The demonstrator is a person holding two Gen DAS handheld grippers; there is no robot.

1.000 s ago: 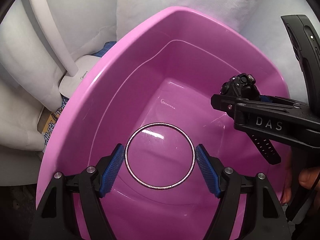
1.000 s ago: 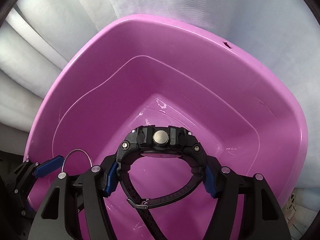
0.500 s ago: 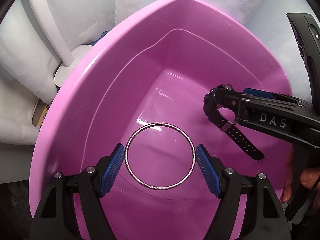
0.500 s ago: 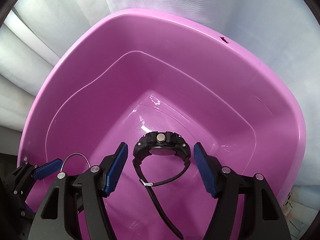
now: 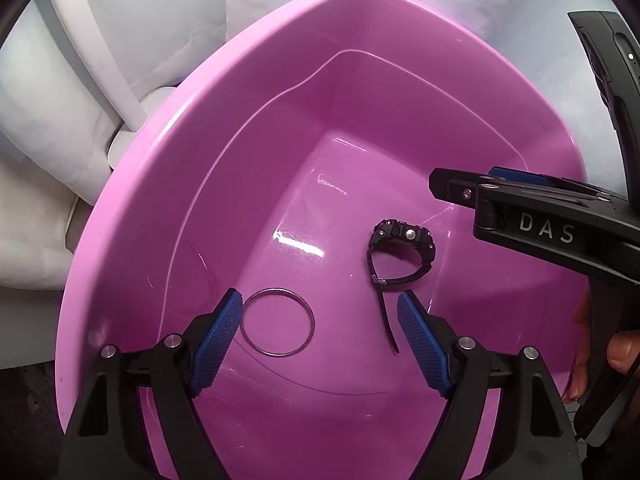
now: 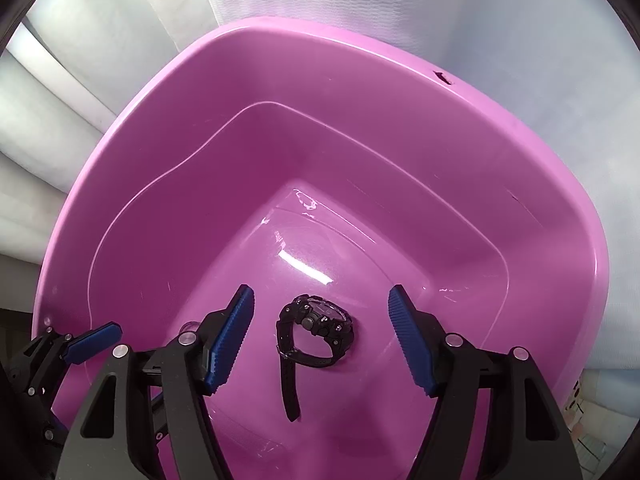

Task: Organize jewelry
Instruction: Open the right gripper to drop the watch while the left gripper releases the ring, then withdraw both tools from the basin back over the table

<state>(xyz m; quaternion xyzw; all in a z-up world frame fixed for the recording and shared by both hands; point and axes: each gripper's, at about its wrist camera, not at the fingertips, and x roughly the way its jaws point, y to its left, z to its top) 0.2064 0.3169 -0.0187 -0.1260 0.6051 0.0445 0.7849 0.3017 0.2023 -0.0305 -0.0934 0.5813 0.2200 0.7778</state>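
The left gripper [image 5: 318, 330] hangs over the pink basin [image 5: 168, 184], pointing steeply down, and its jaws are opening; nothing is clamped between them. The thin metal bangle [image 5: 277, 322] lies flat on the basin floor, below and just inside the left blue pad [image 5: 216, 340], apart from both pads as far as the view shows. Further right, the black watch [image 6: 316, 326] rests on the basin floor below the right gripper [image 6: 320, 334], roughly centred between its fingers, with its strap end trailing back toward the gripper. The right gripper's jaws stand wide and grip nothing. Both task items therefore sit inside the basin, well apart from each other. Risks from here: a gripper lowered with its jaws spread could strike the bangle and skid it across the smooth plastic, or press on the watch case. The loose strap end lies close to the left gripper's right pad [image 5: 420, 344] and could snag on withdrawal. The two grippers work near one another over the basin, so a sideways move could knock them together.
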